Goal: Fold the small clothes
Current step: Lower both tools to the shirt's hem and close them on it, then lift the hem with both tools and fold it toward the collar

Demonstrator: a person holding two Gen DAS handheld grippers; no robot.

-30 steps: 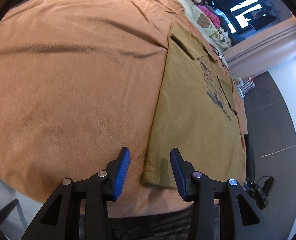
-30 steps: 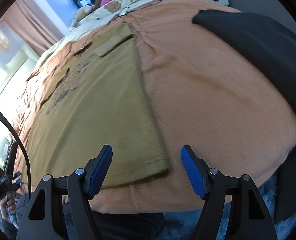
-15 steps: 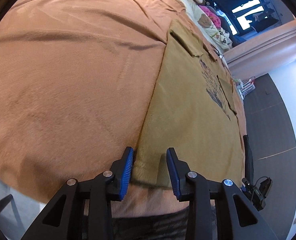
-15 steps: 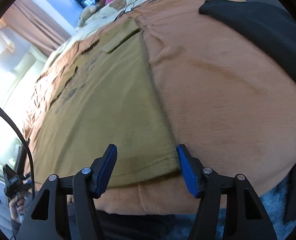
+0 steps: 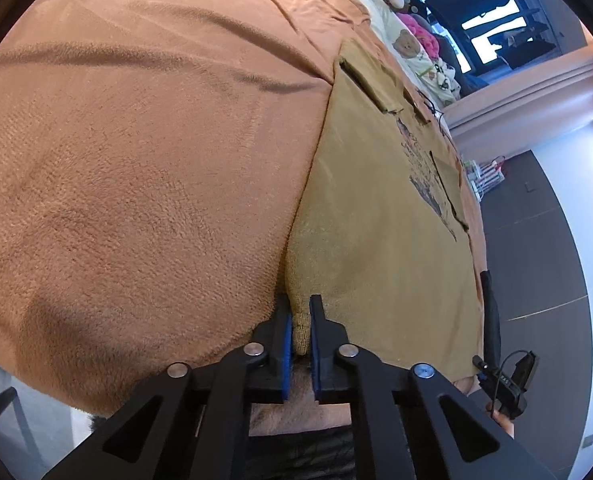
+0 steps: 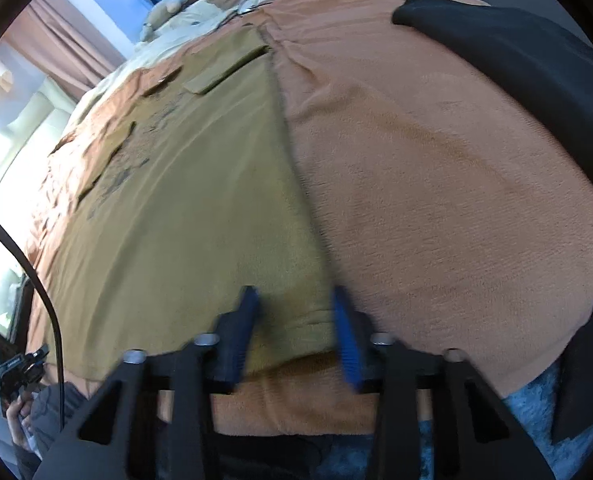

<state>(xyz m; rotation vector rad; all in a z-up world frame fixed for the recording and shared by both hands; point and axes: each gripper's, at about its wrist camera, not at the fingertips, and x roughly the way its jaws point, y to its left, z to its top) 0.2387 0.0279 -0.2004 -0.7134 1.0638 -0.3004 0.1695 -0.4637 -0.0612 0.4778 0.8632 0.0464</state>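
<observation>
An olive T-shirt with a dark print lies flat on the orange blanket, sleeves folded in. My left gripper is at the shirt's near left corner. Its jaws are closing, and the blue pads pinch the bunched hem between them. In the right wrist view the same T-shirt spreads to the left. My right gripper straddles the near right corner; its jaws are closing, with the hem lying flat between the blurred pads, which are still apart.
A black garment lies on the blanket at the far right. Stuffed toys and pillows sit at the head of the bed. The bed's near edge runs just below both grippers, with dark floor beyond the right side.
Both grippers came down to the shirt's near corners and narrowed. The left pads closed onto the hem and bunched it up; the right pads drew in around the other corner.
</observation>
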